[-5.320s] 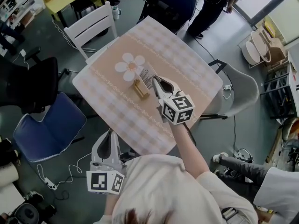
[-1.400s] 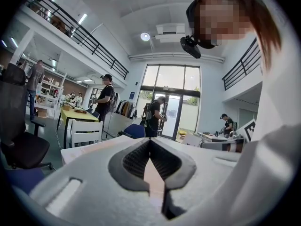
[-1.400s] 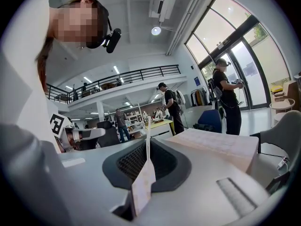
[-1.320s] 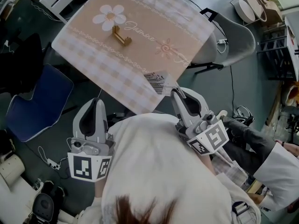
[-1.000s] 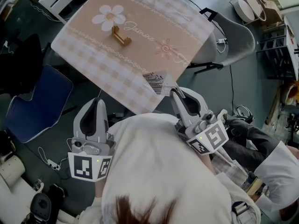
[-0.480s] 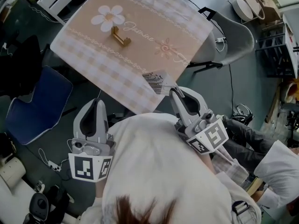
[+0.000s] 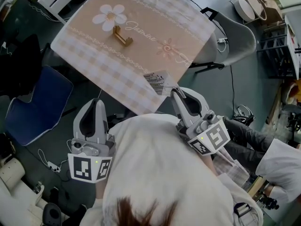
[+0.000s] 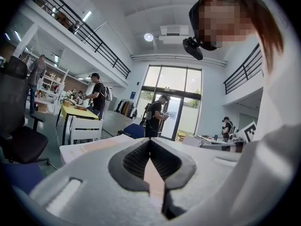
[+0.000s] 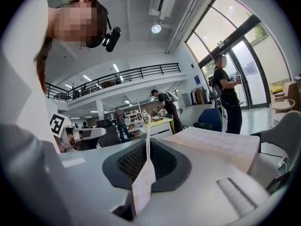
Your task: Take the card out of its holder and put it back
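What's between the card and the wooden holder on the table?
Nothing but bare tablecloth; the head view shows it between the card and holder.

Checked table (image 7: 96, 65) — a wooden holder (image 7: 122, 36) lies on it.

The left gripper (image 8: 150, 141) fills the lower frame; its dark ribbed pads (image 8: 135, 160) meet at the tips with nothing gripped between them; beyond them lies a pale table (image 8: 89, 147); a white chair (image 8: 84, 130) stands just behind it, near a yellow table (image 8: 77, 110); a person in black (image 8: 98, 97) stands by that table; a black office chair (image 8: 19, 138) sits at far left; tall glass doors (image 8: 181, 102) close the background.
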